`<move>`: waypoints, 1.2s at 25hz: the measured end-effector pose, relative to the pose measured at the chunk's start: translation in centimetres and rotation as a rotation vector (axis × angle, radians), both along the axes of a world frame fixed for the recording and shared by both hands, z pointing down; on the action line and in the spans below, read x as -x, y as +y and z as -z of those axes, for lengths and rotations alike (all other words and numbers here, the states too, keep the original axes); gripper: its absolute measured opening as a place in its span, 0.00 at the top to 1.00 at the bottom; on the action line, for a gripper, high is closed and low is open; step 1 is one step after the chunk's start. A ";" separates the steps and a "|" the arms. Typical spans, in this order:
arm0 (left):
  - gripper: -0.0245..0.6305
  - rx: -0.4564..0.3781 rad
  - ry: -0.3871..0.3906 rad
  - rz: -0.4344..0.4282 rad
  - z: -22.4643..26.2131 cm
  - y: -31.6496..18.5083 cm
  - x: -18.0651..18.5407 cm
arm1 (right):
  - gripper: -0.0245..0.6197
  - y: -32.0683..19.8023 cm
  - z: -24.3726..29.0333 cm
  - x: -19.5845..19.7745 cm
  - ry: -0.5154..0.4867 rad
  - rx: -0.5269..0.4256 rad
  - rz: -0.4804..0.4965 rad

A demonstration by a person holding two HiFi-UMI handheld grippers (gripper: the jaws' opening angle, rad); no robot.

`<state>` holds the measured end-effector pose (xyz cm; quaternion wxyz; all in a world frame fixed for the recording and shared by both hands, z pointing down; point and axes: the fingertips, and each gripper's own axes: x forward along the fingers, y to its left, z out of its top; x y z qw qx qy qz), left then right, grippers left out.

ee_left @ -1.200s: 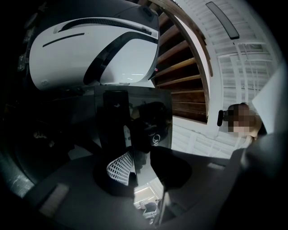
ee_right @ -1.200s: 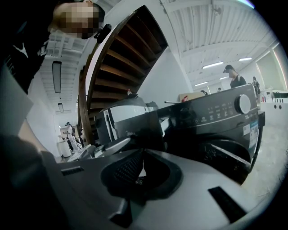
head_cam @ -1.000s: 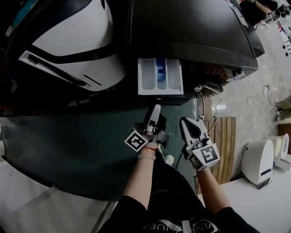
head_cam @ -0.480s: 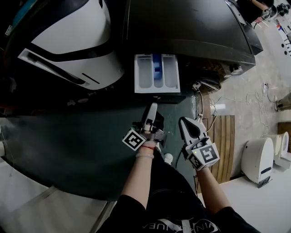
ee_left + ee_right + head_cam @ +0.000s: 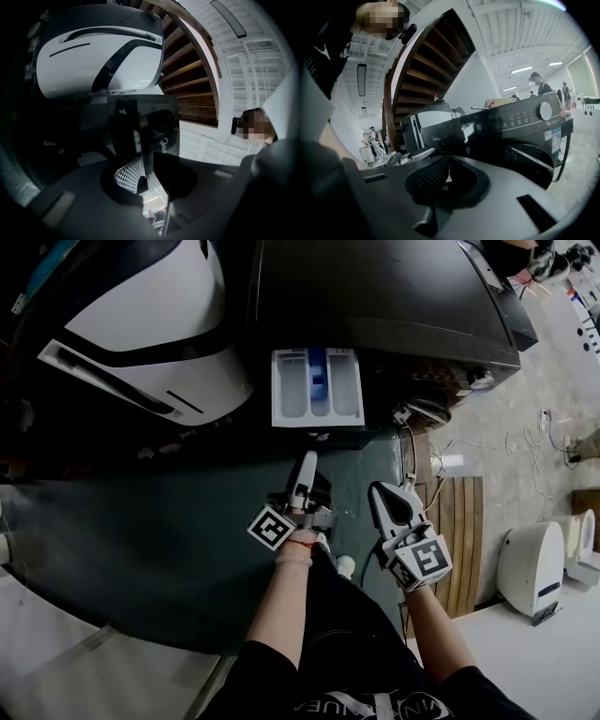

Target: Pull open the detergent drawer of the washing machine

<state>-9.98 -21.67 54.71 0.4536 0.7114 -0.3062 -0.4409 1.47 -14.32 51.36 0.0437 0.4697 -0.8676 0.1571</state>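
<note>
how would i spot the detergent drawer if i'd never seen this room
Find the dark washing machine right of the white appliance. From its front's left end juts the detergent drawer, a pale tray; its three compartments and blue middle insert mark it out.

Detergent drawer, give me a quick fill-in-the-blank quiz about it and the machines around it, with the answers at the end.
1. The detergent drawer of the dark washing machine is ___, not shut.
2. Seen from above, the drawer is split into ___ compartments side by side.
3. The insert in its middle compartment is coloured ___.
4. The appliance to the left of the washing machine in the head view is mostly ___.

Missing words: open; three; blue; white.
</note>
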 end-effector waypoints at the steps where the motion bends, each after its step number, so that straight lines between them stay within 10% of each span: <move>1: 0.84 0.007 -0.005 0.002 -0.2 0.4 0.1 | 0.94 0.1 0.1 0.0 0.000 -0.002 0.000; 7: 0.95 0.032 -0.134 -0.003 -0.7 2.2 0.8 | 0.94 0.6 0.9 -0.2 0.011 -0.021 0.011; 18: 0.95 0.036 -0.699 -0.018 2.4 3.8 2.3 | 0.94 1.1 6.1 0.1 0.010 -0.098 0.049; 30: 0.95 -0.033 -1.067 0.060 8.4 6.0 5.0 | 0.94 2.2 10.5 -1.0 0.045 -0.177 0.080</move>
